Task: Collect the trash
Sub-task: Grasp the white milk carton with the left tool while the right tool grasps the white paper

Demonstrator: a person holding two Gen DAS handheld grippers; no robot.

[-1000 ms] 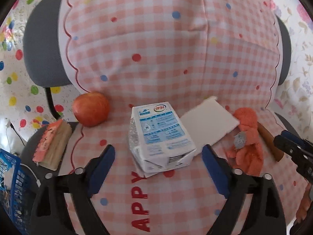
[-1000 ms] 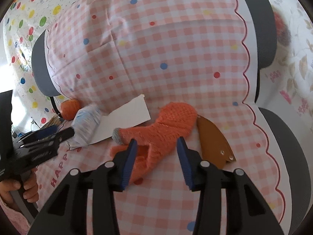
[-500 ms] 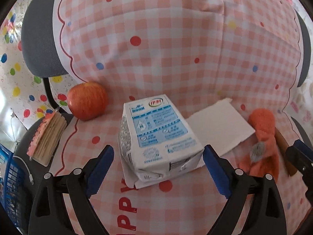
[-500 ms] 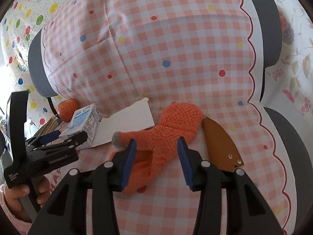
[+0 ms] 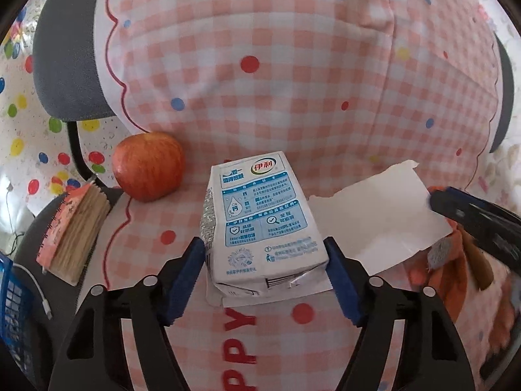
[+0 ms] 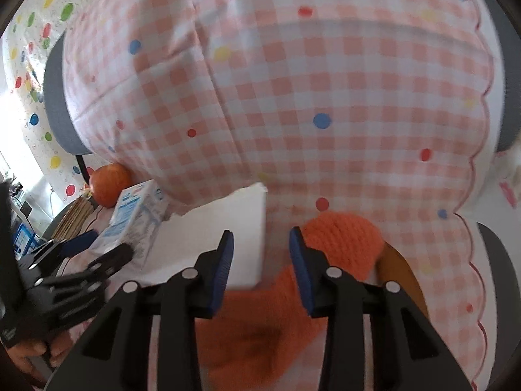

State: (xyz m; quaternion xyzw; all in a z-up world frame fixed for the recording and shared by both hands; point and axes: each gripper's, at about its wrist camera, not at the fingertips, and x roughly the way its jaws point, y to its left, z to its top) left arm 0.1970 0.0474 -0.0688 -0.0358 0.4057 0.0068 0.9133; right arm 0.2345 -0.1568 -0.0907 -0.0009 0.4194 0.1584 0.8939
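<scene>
A white and blue milk carton lies on the pink checked cloth; it also shows in the right wrist view. My left gripper has closed its blue pads against both sides of the carton. A torn white paper sheet lies right of the carton, also seen in the right wrist view. My right gripper is open and empty, over the paper's right edge and an orange knitted glove.
A red apple sits left of the carton. A spiral notepad lies on the grey chair seat at left. A brown leather piece lies right of the glove. A blue basket is at the far left.
My left gripper moved forward and closed its pads onto the carton's sides. My right gripper moved forward and left, from over the glove to the paper's right edge.
</scene>
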